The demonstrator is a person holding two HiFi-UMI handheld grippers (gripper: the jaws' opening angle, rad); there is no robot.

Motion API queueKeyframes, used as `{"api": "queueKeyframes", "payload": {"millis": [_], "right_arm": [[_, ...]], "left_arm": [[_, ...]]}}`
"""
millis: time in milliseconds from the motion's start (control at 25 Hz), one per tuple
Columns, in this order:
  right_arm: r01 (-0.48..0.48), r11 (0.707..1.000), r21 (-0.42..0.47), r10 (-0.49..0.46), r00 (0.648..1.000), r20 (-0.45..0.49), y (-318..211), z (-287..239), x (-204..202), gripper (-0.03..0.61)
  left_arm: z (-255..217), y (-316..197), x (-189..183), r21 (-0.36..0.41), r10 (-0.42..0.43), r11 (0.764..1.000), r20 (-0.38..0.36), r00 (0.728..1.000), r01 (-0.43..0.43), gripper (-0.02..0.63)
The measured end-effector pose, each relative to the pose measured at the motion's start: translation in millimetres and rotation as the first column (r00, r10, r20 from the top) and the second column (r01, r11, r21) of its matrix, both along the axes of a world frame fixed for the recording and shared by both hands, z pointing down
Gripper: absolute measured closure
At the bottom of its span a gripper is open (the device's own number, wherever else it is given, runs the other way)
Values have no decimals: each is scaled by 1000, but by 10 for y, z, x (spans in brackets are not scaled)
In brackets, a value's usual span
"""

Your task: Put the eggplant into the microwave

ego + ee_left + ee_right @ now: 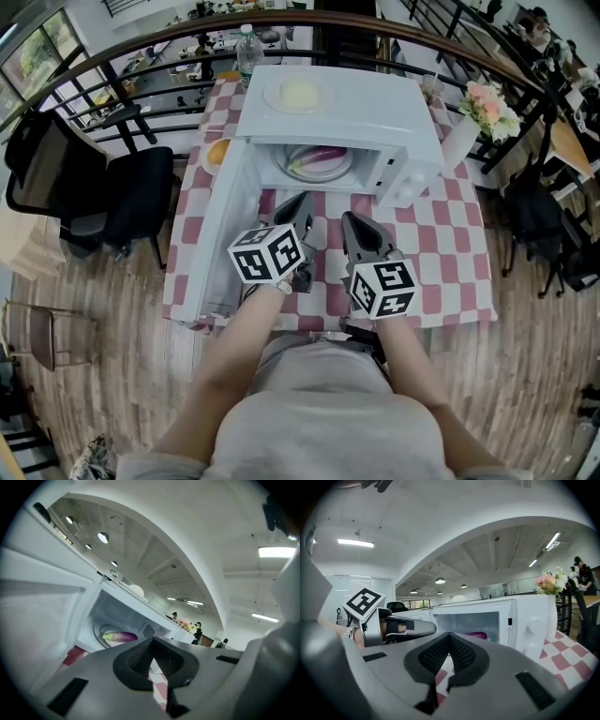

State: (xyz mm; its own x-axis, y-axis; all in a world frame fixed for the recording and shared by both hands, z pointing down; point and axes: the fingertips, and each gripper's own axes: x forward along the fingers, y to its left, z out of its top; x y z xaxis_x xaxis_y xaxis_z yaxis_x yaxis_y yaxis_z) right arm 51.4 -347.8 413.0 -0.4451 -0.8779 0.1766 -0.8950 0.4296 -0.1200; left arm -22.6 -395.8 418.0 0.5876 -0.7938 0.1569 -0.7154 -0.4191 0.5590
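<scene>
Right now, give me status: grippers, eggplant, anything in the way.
Left gripper shut, empty. Right gripper shut, empty. Eggplant inside microwave on turntable plate, door open. Nothing between grippers and opening.

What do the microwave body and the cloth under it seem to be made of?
Microwave: probably painted metal or plastic, going by its smooth, slightly glossy white shell. Cloth: likely woven fabric, with matte red-and-white checks and no shine.

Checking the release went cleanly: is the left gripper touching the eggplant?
Apart. In the head view the left gripper sits outside the microwave above the checked cloth, while the eggplant lies inside on the turntable.
</scene>
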Motion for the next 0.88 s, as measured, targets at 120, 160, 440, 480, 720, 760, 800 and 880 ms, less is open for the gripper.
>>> {"api": "queueKeyframes", "payload": {"millis": [120,160,440,480,720,760,800,880], "right_arm": [[0,1000,5,0,1000,-3,23,-29,-34,557],[-1,1000,8,1,1000,-4,29,-40,-44,557],[-5,999,46,6,1000,-18,41,-147,-76,557],[-7,999,50,8,1000,-19,42,-159,-76,557],[-4,998,69,6,1000,-27,61,-196,-105,557],[-2,997,78,4,1000,-31,64,-210,-111,557],[1,996,88,2,999,-34,64,-226,-118,557],[7,995,101,-3,999,-34,67,-253,-139,557]], "left_arm": [[-141,76,-5,80,15,997,70,997,-20,612],[-182,104,3,107,21,994,98,995,-31,612],[-362,303,122,254,47,961,250,967,-112,612],[-372,328,144,268,50,955,268,962,-124,612],[-431,432,169,318,42,936,328,944,-152,612],[-435,447,169,324,41,934,330,943,-154,612],[-434,461,170,328,41,932,333,942,-157,612],[-425,483,167,334,42,928,342,939,-163,612]]}}
